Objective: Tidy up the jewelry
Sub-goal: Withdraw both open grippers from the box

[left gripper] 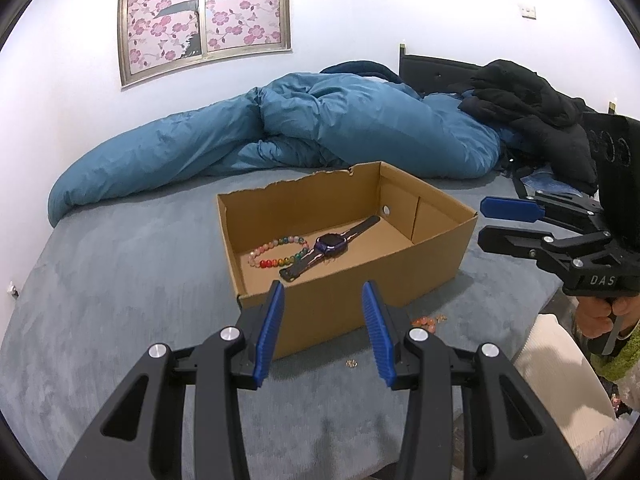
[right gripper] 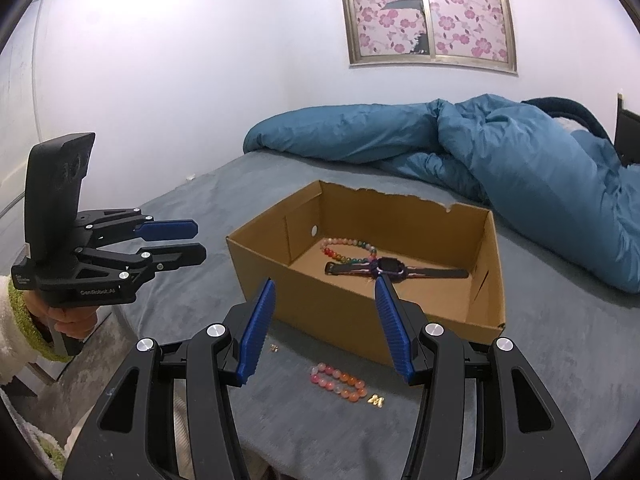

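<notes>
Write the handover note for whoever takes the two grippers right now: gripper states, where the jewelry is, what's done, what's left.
Left gripper: open, empty, just short of the cardboard box.
Right gripper: open, empty, above the bed in front of the box.
Done: multicolour bead bracelet and watch lie inside the box.
Left: pink-orange bead bracelet lies on the grey bed cover in front of the box, a small gold butterfly piece beside it, and another small gold piece further left. All three probably go into the box; the bracelet sits nearest the right gripper.
</notes>
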Motion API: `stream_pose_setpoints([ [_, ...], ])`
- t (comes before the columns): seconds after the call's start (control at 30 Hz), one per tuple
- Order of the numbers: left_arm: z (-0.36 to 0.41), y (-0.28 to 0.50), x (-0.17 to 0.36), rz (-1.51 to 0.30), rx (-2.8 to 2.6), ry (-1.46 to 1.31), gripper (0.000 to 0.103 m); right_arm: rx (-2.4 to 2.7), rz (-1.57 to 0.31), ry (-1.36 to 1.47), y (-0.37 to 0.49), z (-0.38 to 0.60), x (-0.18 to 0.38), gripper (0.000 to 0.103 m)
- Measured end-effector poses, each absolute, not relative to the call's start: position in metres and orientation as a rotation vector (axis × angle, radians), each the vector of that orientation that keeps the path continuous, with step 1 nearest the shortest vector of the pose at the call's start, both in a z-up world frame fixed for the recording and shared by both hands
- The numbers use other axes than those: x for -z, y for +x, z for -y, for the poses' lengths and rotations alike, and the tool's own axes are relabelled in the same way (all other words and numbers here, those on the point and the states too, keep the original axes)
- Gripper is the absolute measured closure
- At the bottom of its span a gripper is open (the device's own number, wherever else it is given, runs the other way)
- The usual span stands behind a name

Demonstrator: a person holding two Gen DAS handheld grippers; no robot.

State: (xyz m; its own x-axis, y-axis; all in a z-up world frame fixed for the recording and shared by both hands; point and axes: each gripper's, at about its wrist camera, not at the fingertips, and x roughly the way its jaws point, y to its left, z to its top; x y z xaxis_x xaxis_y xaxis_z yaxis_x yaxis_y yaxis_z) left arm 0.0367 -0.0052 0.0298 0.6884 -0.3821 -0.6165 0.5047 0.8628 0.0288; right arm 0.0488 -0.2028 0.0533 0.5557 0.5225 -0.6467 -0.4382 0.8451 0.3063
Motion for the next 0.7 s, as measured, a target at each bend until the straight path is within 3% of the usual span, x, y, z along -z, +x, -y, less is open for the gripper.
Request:
stream_pose_setpoints([
  [0.7, -0.009, 0.038, -0.01, -0.681, 0.473, 0.182, 0.064, -0.578, -0.852, 0.131, 0.035, 0.196, -0.038, 0.053],
])
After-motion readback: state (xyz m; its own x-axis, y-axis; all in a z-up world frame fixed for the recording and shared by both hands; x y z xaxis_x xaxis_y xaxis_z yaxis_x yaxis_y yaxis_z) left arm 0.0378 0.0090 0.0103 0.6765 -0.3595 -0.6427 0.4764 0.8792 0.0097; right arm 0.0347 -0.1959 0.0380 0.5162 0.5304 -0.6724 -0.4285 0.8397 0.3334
